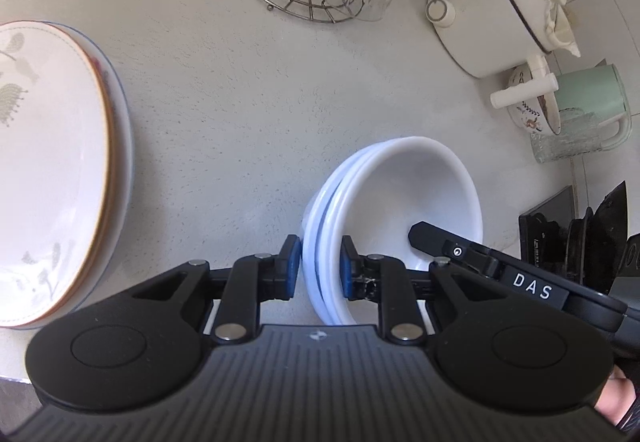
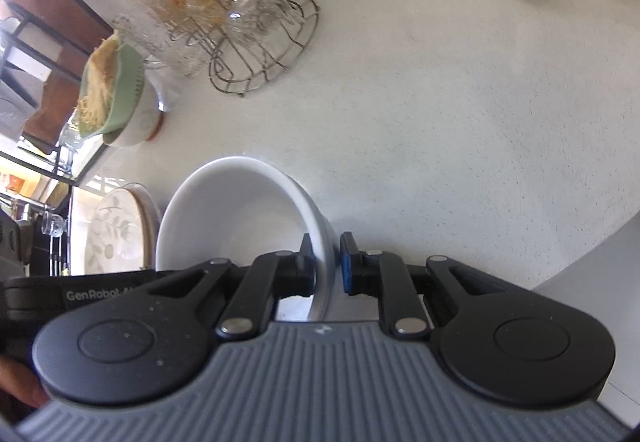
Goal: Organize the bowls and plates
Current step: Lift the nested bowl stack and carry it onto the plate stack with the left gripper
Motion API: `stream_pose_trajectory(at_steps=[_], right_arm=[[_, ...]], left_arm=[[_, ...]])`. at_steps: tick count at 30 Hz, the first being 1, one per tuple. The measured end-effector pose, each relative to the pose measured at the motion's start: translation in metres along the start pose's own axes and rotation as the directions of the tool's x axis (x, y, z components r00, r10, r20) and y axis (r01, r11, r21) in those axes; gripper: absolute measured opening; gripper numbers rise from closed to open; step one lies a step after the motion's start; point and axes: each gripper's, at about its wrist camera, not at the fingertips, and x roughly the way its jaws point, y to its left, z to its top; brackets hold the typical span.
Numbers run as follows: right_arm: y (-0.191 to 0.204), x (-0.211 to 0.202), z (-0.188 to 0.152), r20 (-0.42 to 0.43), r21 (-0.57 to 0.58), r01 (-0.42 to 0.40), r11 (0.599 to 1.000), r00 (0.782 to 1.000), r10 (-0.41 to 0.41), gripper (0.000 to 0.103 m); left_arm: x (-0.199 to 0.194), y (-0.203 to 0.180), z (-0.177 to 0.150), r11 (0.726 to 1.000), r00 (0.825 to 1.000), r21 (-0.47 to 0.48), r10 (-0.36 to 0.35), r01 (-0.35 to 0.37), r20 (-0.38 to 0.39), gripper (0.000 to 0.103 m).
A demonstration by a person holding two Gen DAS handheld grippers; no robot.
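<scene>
While nearly closed, each claw (image 1: 319, 274) (image 2: 326, 266) pinches the white bowls' (image 1: 400, 185) rim.

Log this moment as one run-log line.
left gripper: shut on white bowl stack rim | right gripper: shut on opposite rim | plate stack: on counter, untouched

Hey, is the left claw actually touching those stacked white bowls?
Touching. In the left wrist view, the left claw has its blue pads pressed against both sides of the rims of the stacked white bowls, with no gap visible.
</scene>
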Motion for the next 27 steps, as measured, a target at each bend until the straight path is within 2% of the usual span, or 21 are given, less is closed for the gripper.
stream_pose_trajectory(at_steps=[15, 20, 27], right_arm=[[0.06, -0.039, 0.015, 0.054, -0.066, -0.062, 0.996, 0.996, 0.065, 0.017], [0.087, -0.039, 0.015, 0.066, -0.143, -0.078, 0.987, 0.994, 0.088, 0.017], [0.119, -0.017, 0.01, 0.025, -0.158, -0.12, 0.98, 0.992, 0.126, 0.017]], left_arm=[[-0.088, 0.009, 0.0, 1.0, 0.994, -0.009, -0.016, 0.017, 0.105, 0.024], [-0.112, 0.034, -0.002, 0.997, 0.989, -0.069, -0.029, 0.039, 0.146, 0.024], [-0.134, 0.075, -0.003, 0.991, 0.984, -0.131, -0.012, 0.036, 0.18, 0.024]])
